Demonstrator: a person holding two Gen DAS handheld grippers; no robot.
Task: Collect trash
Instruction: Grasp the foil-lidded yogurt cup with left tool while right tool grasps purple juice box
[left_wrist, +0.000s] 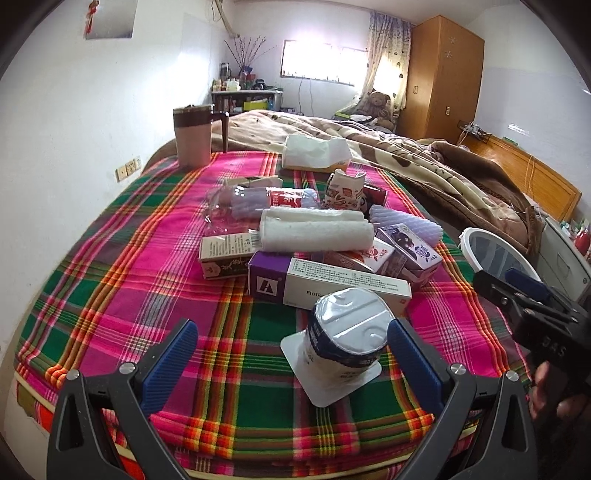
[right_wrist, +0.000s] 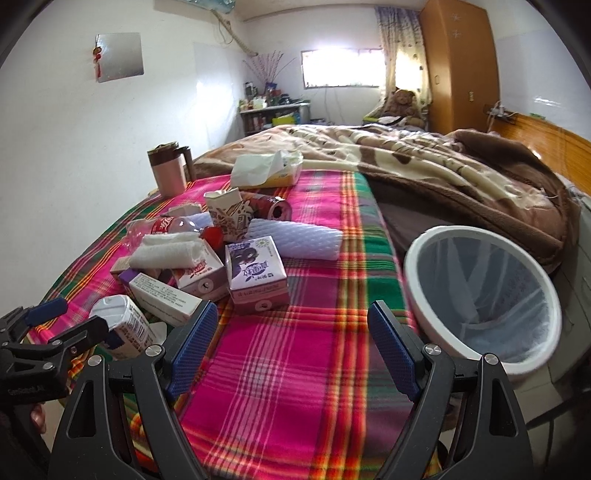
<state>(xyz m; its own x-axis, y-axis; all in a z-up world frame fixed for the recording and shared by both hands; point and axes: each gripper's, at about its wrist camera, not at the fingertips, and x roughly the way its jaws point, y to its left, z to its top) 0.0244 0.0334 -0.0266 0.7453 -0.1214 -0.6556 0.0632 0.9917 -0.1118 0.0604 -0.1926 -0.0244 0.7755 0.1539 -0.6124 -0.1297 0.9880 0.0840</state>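
A plaid-covered bed (left_wrist: 147, 258) carries litter — cartons (right_wrist: 256, 273), boxes (left_wrist: 325, 282), a yogurt cup (left_wrist: 347, 332).

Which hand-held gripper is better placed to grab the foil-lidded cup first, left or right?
Left. The left hand-held gripper is open with the foil-lidded cup between its fingers; the right hand-held gripper is open over bare plaid cloth.

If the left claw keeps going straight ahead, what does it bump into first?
Probably the foil-topped cup, lying tipped between the open left claw fingers. Behind it sits the long white-and-purple box.
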